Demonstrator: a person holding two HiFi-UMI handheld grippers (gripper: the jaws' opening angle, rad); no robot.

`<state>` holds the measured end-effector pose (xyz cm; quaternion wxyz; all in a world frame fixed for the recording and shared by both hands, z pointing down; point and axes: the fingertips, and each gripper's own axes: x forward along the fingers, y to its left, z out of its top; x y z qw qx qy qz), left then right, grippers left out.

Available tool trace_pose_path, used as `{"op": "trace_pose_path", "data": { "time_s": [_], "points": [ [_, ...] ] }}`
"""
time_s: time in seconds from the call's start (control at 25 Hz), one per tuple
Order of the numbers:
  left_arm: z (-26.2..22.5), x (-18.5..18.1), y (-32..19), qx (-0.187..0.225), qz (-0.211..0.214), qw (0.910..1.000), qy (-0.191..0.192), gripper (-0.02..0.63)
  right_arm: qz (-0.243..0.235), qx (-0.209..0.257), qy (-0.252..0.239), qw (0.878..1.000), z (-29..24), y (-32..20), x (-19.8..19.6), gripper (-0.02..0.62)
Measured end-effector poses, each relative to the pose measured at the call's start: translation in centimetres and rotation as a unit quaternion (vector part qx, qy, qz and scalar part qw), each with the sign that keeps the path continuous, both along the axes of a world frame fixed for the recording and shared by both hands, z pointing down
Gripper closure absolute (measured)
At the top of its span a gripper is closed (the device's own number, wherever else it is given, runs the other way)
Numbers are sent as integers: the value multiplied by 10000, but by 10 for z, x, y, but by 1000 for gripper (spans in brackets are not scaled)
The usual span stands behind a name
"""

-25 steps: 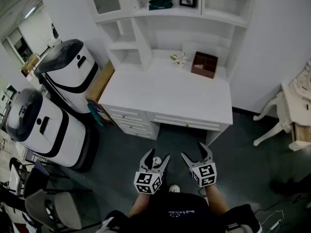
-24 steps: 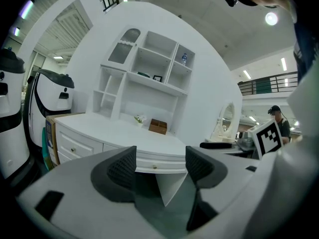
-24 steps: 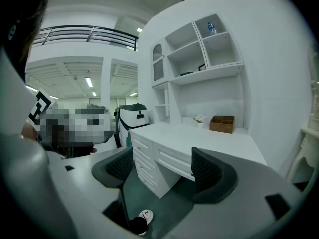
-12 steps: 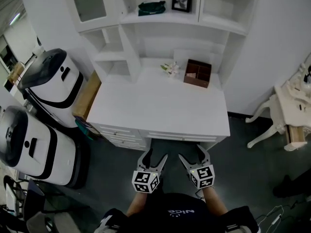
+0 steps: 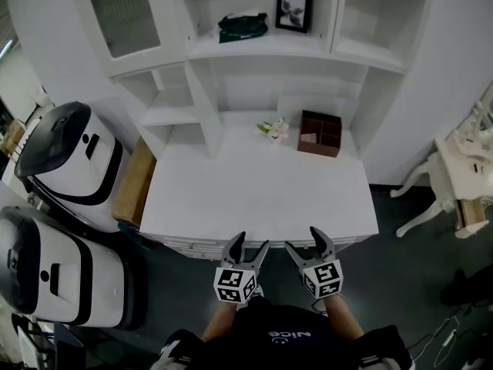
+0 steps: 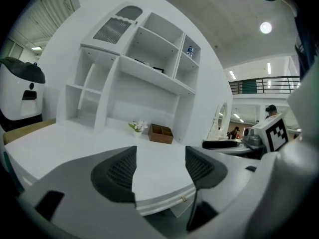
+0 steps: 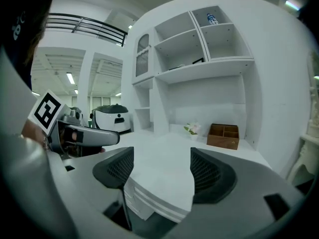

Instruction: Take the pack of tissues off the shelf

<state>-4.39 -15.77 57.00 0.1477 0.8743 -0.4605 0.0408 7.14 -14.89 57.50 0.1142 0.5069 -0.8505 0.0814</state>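
The pack of tissues (image 5: 242, 27) is a dark green bundle on the upper shelf (image 5: 262, 47) of the white hutch, left of a framed picture (image 5: 293, 10). Both grippers are far from it, at the front edge of the white desk (image 5: 254, 191). In the head view my left gripper (image 5: 250, 243) and my right gripper (image 5: 304, 240) stand side by side, pointing at the desk. Each is open with nothing between its jaws. The left gripper (image 6: 159, 169) and the right gripper (image 7: 162, 172) each frame only the desk edge. The right jaws have just been closing slightly.
A brown wooden box (image 5: 320, 133) and a small flower pot (image 5: 271, 129) stand at the back of the desk. Two white and black machines (image 5: 65, 156) stand to the left, with a brown board (image 5: 132, 179) leaning by the desk. White furniture (image 5: 462, 183) stands to the right.
Both grippers have moved forward from over the dark floor to the desk's front edge. The hutch and its shelves appear closer and larger.
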Motion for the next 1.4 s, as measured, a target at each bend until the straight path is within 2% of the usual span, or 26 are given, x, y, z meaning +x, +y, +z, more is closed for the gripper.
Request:
{"op": "trace_pose_path", "data": {
  "time_s": [0.36,0.56,0.84,1.12,1.4],
  "points": [
    [-5,-27,-69,91,262,9995,-154,304,270,3,-35,9996,2,-65,-29,249],
    [-5,-41,-98,-79,111,9993,-360,310,374,51,-71,9993,-8,-92,-32,249],
    [-20,-41,-118,-95,-4,9993,-356,310,286,194,-72,9994,-37,-121,-28,250],
    [-52,-40,-142,51,-302,9990,-332,311,155,812,-43,9966,-116,-163,-14,256],
    [-72,-47,-157,114,-591,9972,-434,316,-190,1645,-112,9861,-214,-205,-21,261]
  ]
}}
